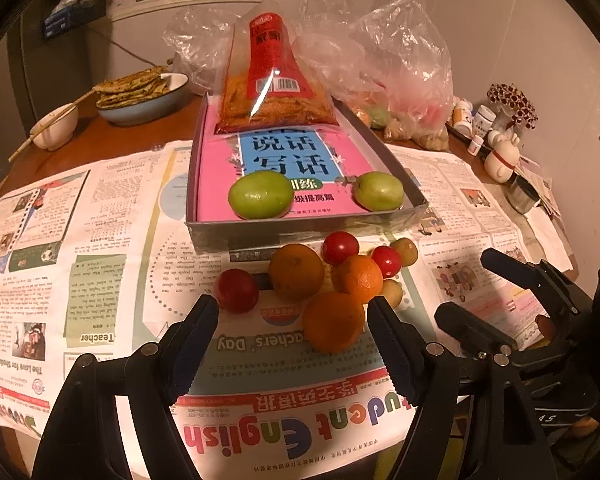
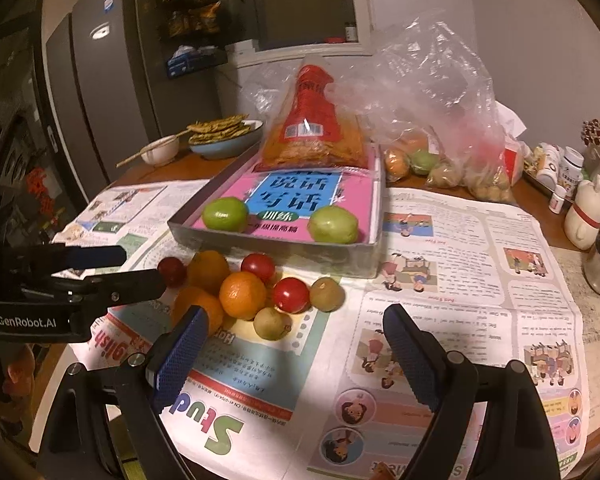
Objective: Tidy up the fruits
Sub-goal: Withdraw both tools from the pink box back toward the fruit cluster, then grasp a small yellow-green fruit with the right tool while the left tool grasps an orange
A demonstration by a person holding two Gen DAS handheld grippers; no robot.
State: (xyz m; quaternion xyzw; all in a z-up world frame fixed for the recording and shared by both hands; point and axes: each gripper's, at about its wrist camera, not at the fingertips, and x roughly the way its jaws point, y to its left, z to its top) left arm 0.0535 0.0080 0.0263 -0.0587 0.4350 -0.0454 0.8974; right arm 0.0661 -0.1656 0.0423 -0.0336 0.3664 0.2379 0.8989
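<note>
The left gripper [image 1: 292,312] is built of glossy black plastic. Its two fingers [image 1: 196,336] are wedge-shaped and taper toward the tips, with dark navy textured pads and a fine saw-tooth edge along the inner faces. Each finger hinges on a broad black arm fixed with a round silver rivet. Seen in the right wrist view, its body carries white lettering reading "GenRobot.AI".

The right gripper [image 2: 292,336] has the same black frame and silver pivot pins. Its fingers [image 2: 180,356] wear bright blue pads with a dimpled grid texture. In the left wrist view its black housing shows small screws and a faint white mark reading "15".
</note>
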